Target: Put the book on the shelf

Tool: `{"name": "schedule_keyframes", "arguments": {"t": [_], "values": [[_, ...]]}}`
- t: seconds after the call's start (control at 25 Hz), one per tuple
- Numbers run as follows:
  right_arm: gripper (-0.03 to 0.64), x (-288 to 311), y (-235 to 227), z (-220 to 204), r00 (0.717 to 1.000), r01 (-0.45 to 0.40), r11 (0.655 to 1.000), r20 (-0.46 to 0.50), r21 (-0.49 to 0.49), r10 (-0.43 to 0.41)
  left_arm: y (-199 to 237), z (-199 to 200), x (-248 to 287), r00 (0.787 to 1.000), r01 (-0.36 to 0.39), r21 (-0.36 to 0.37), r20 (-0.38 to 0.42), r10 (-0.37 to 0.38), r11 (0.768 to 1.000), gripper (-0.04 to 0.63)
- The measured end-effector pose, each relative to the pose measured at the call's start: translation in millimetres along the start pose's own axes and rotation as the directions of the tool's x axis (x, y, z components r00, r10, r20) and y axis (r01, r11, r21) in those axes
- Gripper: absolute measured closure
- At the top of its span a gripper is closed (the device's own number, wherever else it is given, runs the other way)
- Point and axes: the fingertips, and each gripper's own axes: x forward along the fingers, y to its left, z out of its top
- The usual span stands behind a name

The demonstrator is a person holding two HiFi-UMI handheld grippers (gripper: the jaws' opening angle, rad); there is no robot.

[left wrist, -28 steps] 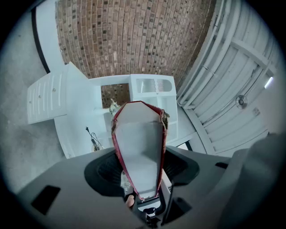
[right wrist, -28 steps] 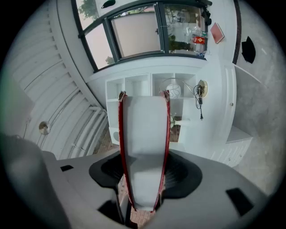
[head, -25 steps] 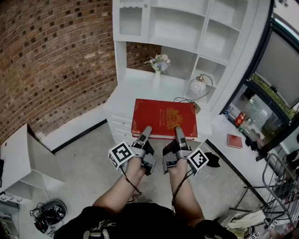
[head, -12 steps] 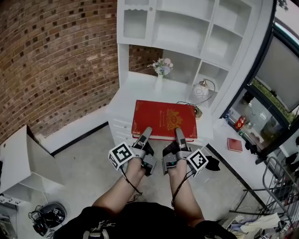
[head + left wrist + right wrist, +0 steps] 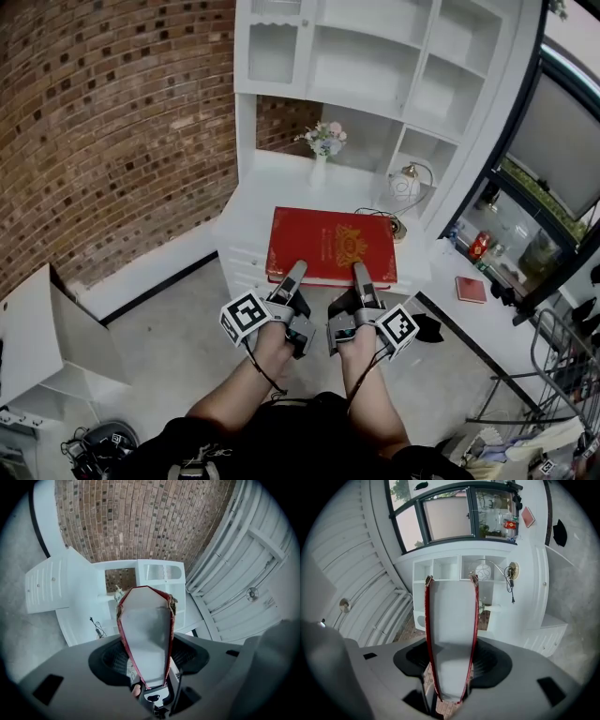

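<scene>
Brick wall [image 5: 112, 122] at left; white shelf unit [image 5: 375, 66] with open compartments rising behind a white surface [image 5: 253, 202]. Red book [image 5: 328, 246] with gilt emblem, cover up and roughly level, seen over the front half of the surface — whether it rests there cannot be told. Left claw [image 5: 293, 274] and right claw [image 5: 361, 273], side by side, each clenched on the book's near edge, page block between the jaws. Flower vase [image 5: 322, 150] and globe lamp [image 5: 406, 183] stand behind the book

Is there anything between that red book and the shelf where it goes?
A flower vase and a lamp stand on the desk just beyond the book, under the shelf; nothing visible blocks the shelf's upper openings.
</scene>
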Motion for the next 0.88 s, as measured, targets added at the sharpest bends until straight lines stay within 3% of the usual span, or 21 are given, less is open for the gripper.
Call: {"name": "schedule_keyframes", "arguments": {"t": [0.44,0.88], "values": [[0.362,45,-28,9,1.000,-0.011,1.000,0.001,0.014,0.011,30,23,37,1.000,-0.005,0.017,-0.008,0.005,1.000,0.334],[0.362,180,-62,65,0.999,-0.012,1.000,-0.044,0.017,0.013,70,76,163,0.999,-0.032,0.019,0.023,0.032,0.999,0.334]]}}
